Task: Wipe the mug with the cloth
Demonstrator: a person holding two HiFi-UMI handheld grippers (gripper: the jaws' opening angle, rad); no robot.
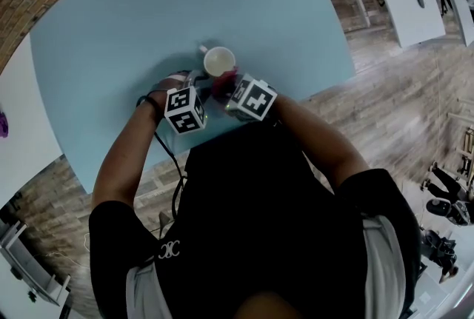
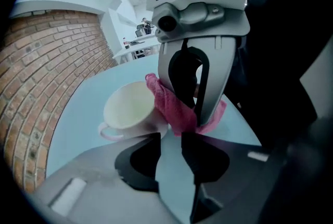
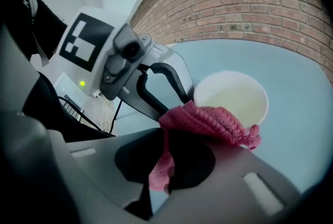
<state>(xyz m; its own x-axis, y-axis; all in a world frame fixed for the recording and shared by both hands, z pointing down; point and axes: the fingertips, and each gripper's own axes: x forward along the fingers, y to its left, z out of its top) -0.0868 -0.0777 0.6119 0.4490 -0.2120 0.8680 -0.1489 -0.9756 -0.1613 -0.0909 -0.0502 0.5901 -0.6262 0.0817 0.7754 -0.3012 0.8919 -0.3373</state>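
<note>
A white, glazed ceramic mug (image 1: 219,61) stood upright on the smooth, pale blue table top (image 1: 133,14), just ahead of both claws. A pink, nubbly knitted cloth (image 3: 208,121) was clamped between the jaws of the right gripper (image 3: 166,140) and bunched against the mug's near side. The jaws of the left gripper (image 2: 171,140) were set slightly apart, with only bare table seen between them. The mug was judged rigid, slick, breakable and light enough to slide when rubbed, so its looped handle or wall would best be steadied. The cloth was judged soft and limp.
</note>
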